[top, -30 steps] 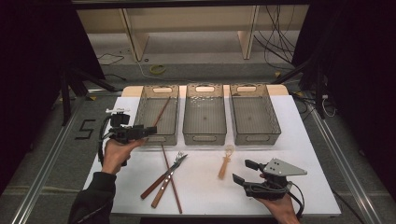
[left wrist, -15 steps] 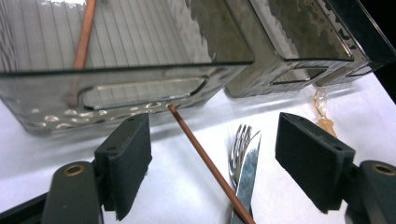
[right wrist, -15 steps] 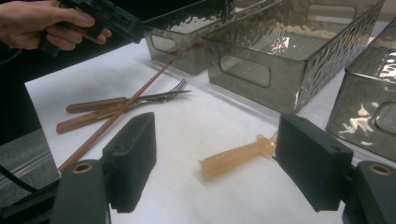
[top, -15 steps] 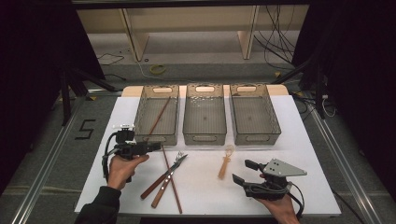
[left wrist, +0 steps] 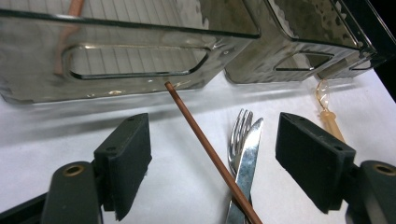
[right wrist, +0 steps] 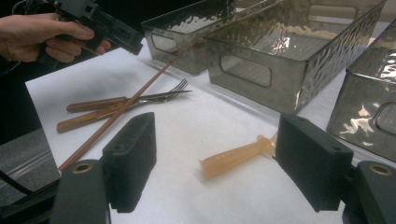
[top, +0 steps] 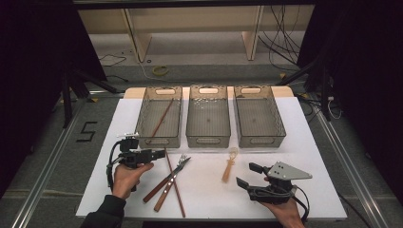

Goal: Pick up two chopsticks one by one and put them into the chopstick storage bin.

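Near right, the right gripper [top: 247,175] waits, fingers apart and empty. At near left, the left gripper [top: 159,154] hovers with fingers spread over the chopstick [left wrist: 210,154] on the bench [top: 285,156]. Next, I judge: lower, clamp it, then carry it to the far left bin [top: 159,141].

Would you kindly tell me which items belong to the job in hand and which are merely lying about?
In the job:
- left gripper, open
- chopstick on the table
- left bin, holding another chopstick

Lying about:
- fork
- knife
- plastic spoon
- middle bin
- right bin
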`<state>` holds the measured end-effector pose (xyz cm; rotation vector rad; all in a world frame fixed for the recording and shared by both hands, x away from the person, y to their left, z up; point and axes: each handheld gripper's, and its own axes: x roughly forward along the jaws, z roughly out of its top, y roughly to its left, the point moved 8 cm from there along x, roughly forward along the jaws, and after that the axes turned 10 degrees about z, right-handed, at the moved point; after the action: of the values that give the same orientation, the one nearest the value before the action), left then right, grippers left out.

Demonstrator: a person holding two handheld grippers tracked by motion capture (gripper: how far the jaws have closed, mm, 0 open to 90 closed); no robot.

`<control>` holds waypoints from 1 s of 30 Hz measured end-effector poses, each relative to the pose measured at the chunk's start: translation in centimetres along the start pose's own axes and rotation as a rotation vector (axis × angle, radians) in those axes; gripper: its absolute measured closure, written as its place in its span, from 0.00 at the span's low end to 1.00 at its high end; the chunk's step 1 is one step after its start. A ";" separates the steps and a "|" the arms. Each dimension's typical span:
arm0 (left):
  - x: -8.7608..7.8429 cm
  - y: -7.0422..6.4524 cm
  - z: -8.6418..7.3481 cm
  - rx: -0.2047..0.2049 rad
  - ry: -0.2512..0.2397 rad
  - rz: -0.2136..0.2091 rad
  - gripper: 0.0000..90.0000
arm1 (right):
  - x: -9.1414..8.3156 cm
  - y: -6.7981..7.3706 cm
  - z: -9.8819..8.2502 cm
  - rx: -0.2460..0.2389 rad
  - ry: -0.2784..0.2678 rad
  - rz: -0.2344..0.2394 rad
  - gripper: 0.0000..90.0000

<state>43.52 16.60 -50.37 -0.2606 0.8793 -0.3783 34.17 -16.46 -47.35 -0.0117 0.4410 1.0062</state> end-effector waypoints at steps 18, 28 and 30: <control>1.6 -0.9 -1.4 -0.012 0.048 -0.038 0.40 | 0.0 0.1 0.0 -0.005 -0.001 0.002 0.33; 2.3 -1.1 -2.3 -0.026 0.095 -0.045 0.49 | 0.0 0.1 0.1 -0.012 -0.004 0.000 0.33; 2.6 -1.2 -2.5 -0.031 0.110 -0.048 0.50 | 0.0 0.2 0.1 -0.013 -0.004 0.000 0.33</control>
<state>42.78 14.29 -53.25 -0.2919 0.9886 -0.4272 34.07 -16.39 -47.20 -0.0215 0.4302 1.0092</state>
